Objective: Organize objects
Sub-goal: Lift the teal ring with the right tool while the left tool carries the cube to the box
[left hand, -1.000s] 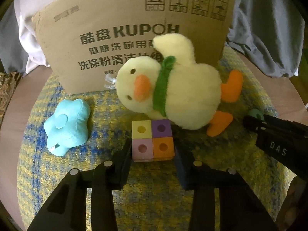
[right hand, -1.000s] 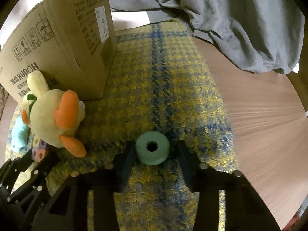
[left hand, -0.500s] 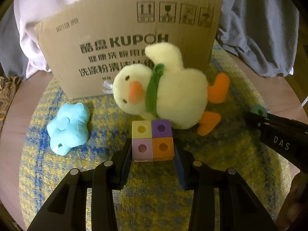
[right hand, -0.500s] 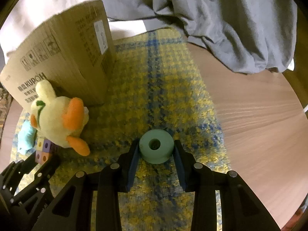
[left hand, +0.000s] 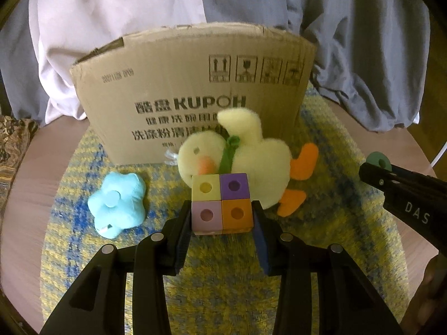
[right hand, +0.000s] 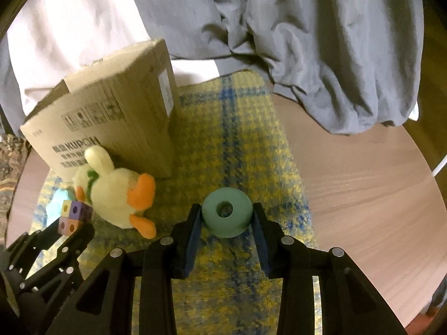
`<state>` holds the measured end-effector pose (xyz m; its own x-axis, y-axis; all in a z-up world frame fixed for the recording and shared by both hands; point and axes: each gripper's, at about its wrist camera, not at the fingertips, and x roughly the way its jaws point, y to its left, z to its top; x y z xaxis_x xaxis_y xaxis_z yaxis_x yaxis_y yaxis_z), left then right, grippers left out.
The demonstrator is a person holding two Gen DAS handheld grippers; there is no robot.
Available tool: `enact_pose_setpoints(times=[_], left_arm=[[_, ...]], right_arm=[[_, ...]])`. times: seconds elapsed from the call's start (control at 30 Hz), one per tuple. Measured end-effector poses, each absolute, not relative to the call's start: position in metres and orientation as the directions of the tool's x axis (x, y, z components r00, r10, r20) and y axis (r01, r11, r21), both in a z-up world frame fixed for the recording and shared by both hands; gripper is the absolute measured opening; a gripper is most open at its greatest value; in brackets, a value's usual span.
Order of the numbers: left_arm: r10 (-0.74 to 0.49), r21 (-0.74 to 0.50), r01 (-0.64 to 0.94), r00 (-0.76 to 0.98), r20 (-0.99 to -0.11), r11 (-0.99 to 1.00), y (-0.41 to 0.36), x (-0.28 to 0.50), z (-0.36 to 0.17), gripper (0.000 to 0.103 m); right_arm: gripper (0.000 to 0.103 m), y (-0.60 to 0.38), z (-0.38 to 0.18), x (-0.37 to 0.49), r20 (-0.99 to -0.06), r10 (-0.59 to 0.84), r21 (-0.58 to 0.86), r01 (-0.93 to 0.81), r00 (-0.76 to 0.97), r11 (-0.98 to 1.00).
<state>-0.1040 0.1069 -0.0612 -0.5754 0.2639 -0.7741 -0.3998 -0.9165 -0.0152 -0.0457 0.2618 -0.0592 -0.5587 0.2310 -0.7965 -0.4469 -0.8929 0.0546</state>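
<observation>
one cardboard box [left hand: 192, 97] at twelve o'clock, one plush duck [left hand: 251, 162] near centre, one blue plush star [left hand: 118, 203] at nine o'clock, one block of four coloured cubes [left hand: 222, 203], one green ring [right hand: 226, 212], one woven mat [left hand: 335, 223], two black grippers, left gripper [left hand: 222, 223] and right gripper [right hand: 226, 220]

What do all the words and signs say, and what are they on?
"KUPOH": big print on the box, with Chinese characters before it that I cannot read for sure.
Three rows of Chinese print under it: partly hidden by the duck, too blurred to read.
"DAS": on the right gripper.
Four handling signs, box's top right: too small to make out.
Stamped number, box's top left: too blurred.
White sticker on the box's side: unreadable.
</observation>
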Motion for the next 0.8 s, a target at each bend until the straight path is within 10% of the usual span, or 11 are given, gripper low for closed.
enact_pose_setpoints(times=[0.8], left_arm=[[0.295, -0.039, -0.375, -0.656, -0.694, -0.926, 0.078, -0.123, 0.002, 0.04]], right_arm=[[0.036, 0.232, 0.008, -0.056, -0.709, 0.241, 0.055, -0.392, -0.662, -0.918]])
